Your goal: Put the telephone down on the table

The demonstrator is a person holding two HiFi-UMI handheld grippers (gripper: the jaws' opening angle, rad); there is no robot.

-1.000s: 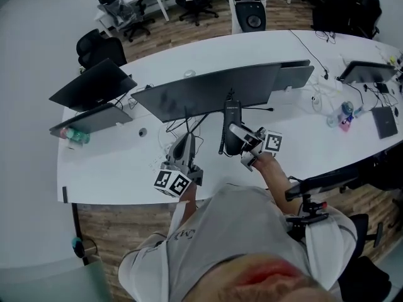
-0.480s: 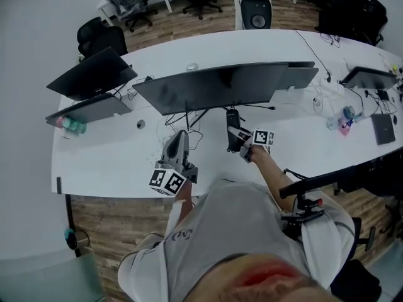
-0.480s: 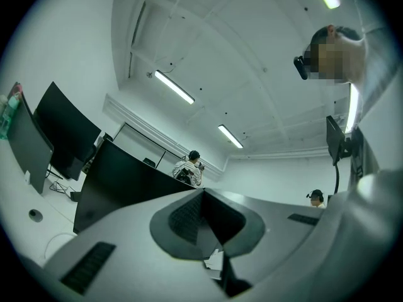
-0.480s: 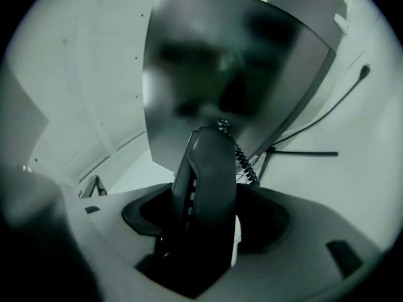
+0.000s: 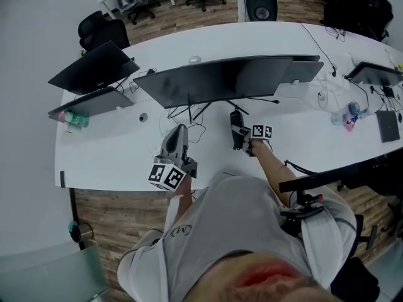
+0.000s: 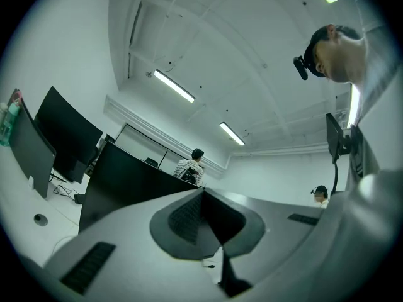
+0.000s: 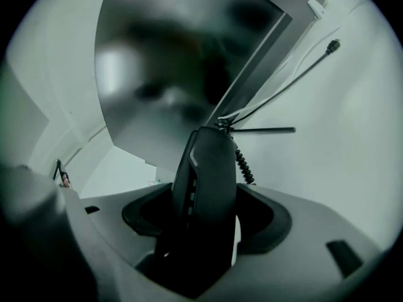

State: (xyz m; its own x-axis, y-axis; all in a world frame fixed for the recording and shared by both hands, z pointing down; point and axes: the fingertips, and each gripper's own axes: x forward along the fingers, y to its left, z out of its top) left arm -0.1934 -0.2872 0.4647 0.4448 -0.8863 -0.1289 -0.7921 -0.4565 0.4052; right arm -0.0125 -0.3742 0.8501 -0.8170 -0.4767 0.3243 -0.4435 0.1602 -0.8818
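Head view: the right gripper [image 5: 240, 134] holds the telephone [image 5: 235, 123] low over the table [image 5: 113, 159], before the monitor [image 5: 220, 83]; contact unconfirmed. The left gripper [image 5: 180, 131] stands aside, uninvolved.
Left gripper view: jaws together, empty, aimed upward.
Right gripper view: jaws clamp the telephone's sides, coiled cord [image 7: 245, 163] trailing, presumably for controlled lowering.

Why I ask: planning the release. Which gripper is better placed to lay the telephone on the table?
Right. The right gripper is shut on the telephone over the table; the left gripper is shut and empty.
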